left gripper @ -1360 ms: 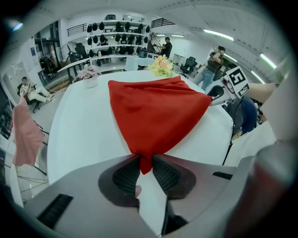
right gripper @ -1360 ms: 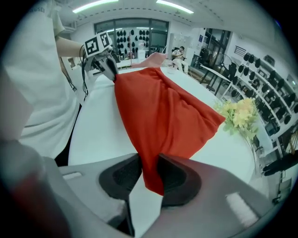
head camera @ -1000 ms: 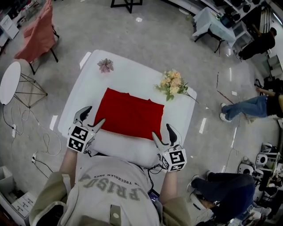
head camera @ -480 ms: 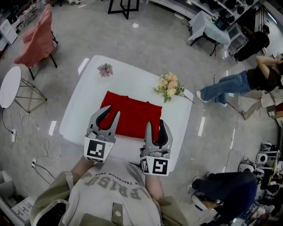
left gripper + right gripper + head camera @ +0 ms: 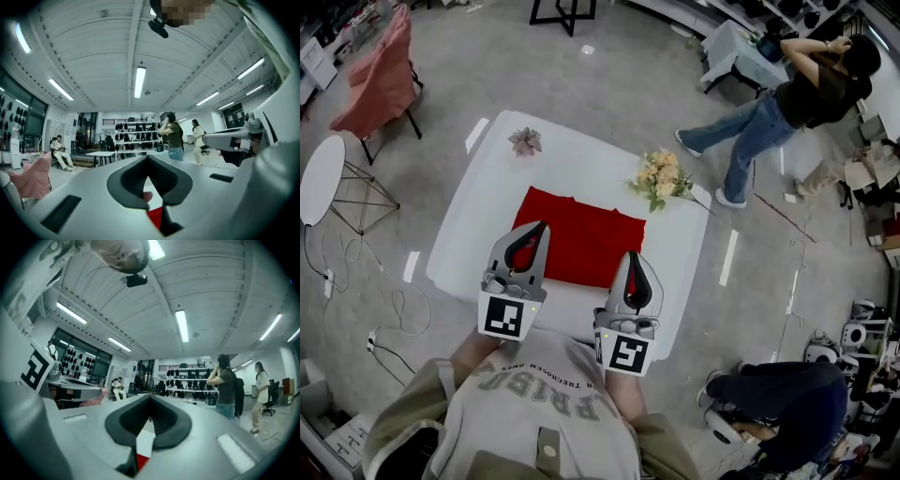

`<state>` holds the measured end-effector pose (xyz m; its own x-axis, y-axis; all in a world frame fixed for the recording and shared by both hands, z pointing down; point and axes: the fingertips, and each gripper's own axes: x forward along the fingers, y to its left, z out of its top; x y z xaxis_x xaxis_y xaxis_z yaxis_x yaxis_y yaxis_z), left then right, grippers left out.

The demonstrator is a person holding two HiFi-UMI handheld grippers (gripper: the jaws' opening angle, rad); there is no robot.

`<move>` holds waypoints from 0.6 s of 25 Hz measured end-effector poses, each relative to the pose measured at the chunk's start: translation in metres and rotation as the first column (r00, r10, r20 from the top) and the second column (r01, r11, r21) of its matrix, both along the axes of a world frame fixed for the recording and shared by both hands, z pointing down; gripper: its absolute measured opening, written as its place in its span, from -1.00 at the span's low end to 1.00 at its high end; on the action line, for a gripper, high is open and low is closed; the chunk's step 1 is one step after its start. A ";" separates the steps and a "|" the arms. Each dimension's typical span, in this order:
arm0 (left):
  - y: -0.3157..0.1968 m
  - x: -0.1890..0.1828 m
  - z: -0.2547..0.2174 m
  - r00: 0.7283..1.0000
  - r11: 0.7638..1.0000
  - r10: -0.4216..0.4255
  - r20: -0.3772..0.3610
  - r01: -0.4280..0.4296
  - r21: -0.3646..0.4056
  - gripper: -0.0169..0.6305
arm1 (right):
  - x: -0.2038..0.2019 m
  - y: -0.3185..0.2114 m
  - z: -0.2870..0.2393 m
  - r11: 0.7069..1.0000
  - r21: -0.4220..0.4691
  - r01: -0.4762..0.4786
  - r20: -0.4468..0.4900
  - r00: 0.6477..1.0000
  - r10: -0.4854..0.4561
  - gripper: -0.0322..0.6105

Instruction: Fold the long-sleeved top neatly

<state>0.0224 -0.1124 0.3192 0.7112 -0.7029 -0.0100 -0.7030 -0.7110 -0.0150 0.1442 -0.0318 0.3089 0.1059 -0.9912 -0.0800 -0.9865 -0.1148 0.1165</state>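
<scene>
My fingers [image 5: 225, 187] are smooth matt grey plastic with ribbed black pads [image 5: 133, 178]; the red top [image 5: 581, 246] is matt cloth on a smooth white surface [image 5: 572, 164].

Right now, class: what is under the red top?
The white table shows around the red top, which lies flat on it; anything directly beneath it is covered.

Your head camera looks steeply down from above your shoulders onto the white table [image 5: 478, 216] and the floor [image 5: 609, 84] around it. Each gripper camera rides close behind its own jaws, facing level across the room toward the shelves [image 5: 133, 127]. All three views catch the standing person [image 5: 778, 98] and the red top [image 5: 581, 239].
</scene>
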 end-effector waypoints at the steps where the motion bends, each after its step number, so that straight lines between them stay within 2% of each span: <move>1: 0.001 0.000 0.000 1.000 1.000 0.001 0.000 -0.001 0.001 -0.91 | 0.000 0.000 -0.001 1.000 0.003 0.001 0.000 1.000 -0.001 -0.89; 7: 0.003 -0.001 0.001 1.000 1.000 0.005 0.009 -0.005 0.004 -0.91 | -0.008 0.000 -0.003 1.000 0.013 0.021 0.011 1.000 -0.022 -0.89; 13: 0.007 -0.002 0.007 1.000 1.000 0.019 0.025 -0.019 0.015 -0.91 | -0.014 -0.002 0.007 1.000 -0.028 -0.004 -0.036 0.999 0.003 -0.90; 15: 0.008 -0.002 0.009 0.999 1.000 0.022 0.030 -0.023 0.013 -0.91 | -0.013 -0.002 0.005 1.000 -0.017 -0.011 -0.017 1.000 0.010 -0.90</move>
<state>0.0199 -0.1042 0.3284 0.7269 -0.6868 0.0017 -0.6860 -0.7262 -0.0454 0.1308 -0.0340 0.3136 0.1152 -0.9912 -0.0645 -0.9831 -0.1231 0.1354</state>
